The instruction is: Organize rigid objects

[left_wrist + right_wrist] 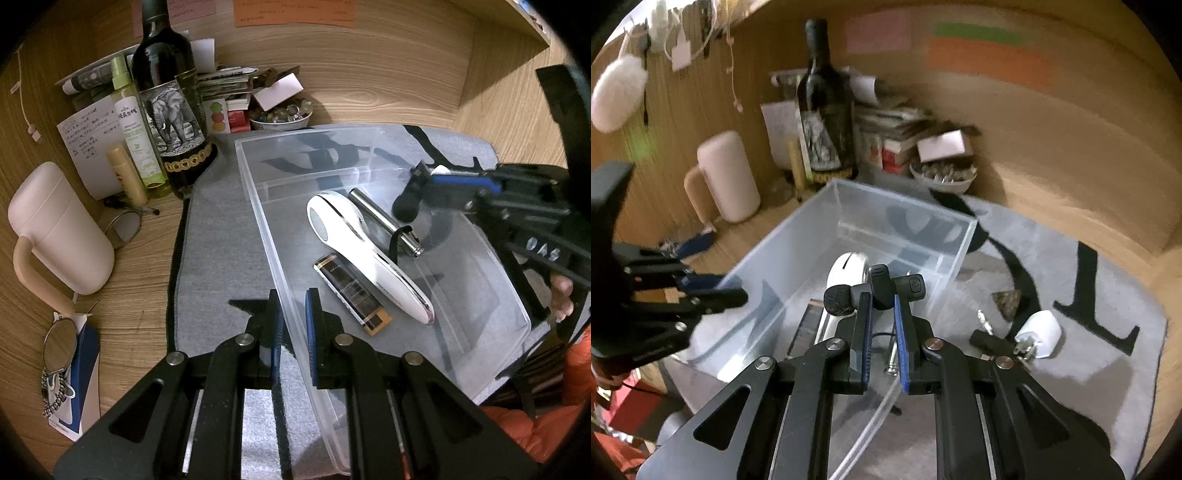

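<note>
Our left hand-held gripper (293, 314) is clamped on the near wall of the clear plastic bin (480, 258) on the grey-matted worktop (221, 240). Our right hand-held gripper (882, 317), closed on a small black microphone-like gadget (877, 291), hangs over the bin, where a white handheld device (362, 251), a steel cylinder (384, 221) and a black-and-gold bar (351, 291) lie.

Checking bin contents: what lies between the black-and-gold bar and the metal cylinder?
The white handheld device lies between the black-and-gold bar and the metal cylinder, seen in the left wrist view.

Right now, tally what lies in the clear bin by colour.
White: 1, handheld device
Silver: 1, metal tube
Black and gold: 1, flat case
Total: 3 in the clear bin
Black microphone in the right tongs not counted.
</note>
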{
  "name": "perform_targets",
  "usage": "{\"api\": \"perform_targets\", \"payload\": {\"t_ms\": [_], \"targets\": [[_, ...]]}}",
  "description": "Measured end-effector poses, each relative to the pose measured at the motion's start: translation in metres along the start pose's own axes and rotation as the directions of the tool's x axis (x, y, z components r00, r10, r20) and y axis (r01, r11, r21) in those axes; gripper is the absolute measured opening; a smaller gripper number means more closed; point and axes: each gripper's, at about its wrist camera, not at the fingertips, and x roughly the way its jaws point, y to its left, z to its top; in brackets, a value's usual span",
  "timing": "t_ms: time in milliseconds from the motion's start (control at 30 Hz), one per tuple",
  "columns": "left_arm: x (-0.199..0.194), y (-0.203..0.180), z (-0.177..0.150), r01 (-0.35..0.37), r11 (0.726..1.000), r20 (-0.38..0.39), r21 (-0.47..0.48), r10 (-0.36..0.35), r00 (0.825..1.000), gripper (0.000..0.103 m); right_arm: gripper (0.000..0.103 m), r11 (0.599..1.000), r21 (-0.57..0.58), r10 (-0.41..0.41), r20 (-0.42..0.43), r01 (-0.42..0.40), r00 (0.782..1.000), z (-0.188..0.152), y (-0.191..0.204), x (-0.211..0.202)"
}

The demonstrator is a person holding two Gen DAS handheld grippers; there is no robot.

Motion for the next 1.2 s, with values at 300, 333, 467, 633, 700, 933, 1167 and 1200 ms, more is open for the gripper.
{"api": "perform_targets", "payload": {"t_ms": [300, 333, 467, 633, 700, 933, 1167, 1200], "targets": [[0.000, 0.000, 0.000, 0.000, 1.000, 0.000, -0.001, 0.000, 1.000, 0.011, 0.011, 1.000, -0.025, 0.016, -0.075, -0.018, 0.997, -0.005, 0.007, 0.017], [0.000, 0.000, 0.000, 0.000, 1.000, 0.000, -0.001, 0.000, 1.000, 0.011, 0.014, 1.000, -0.024, 0.018, -0.076, -0.020, 0.997, -0.005, 0.006, 0.017], [0.000, 0.000, 0.000, -0.001, 1.000, 0.000, 0.000, 0.001, 1.000, 0.011, 0.027, 1.000, -0.019, 0.007, -0.057, -0.008, 0.998, -0.004, 0.006, 0.013], [0.000, 0.000, 0.000, -0.001, 1.000, 0.000, 0.000, 0.001, 1.000, 0.011, 0.029, 1.000, -0.010, -0.004, -0.027, 0.003, 1.000, 0.000, 0.001, 0.003], [0.000, -0.001, 0.000, -0.001, 1.000, 0.000, 0.000, 0.001, 1.000, 0.011, 0.033, 1.000, -0.004, -0.014, -0.014, 0.014, 1.000, 0.001, -0.002, -0.001], [0.000, -0.001, 0.000, -0.001, 1.000, 0.000, 0.000, 0.001, 1.000, 0.011, 0.044, 0.998, 0.025, -0.063, 0.037, 0.062, 0.997, 0.004, -0.017, -0.019], [-0.001, -0.002, 0.000, 0.000, 1.000, 0.001, 0.000, 0.000, 1.000, 0.011, 0.044, 0.985, 0.095, -0.149, 0.029, 0.145, 0.988, -0.001, -0.056, -0.029], [-0.001, -0.002, 0.000, 0.000, 1.000, 0.000, -0.001, 0.000, 1.000, 0.011, 0.045, 0.983, 0.100, -0.160, 0.020, 0.157, 0.987, -0.003, -0.061, -0.029]]}}
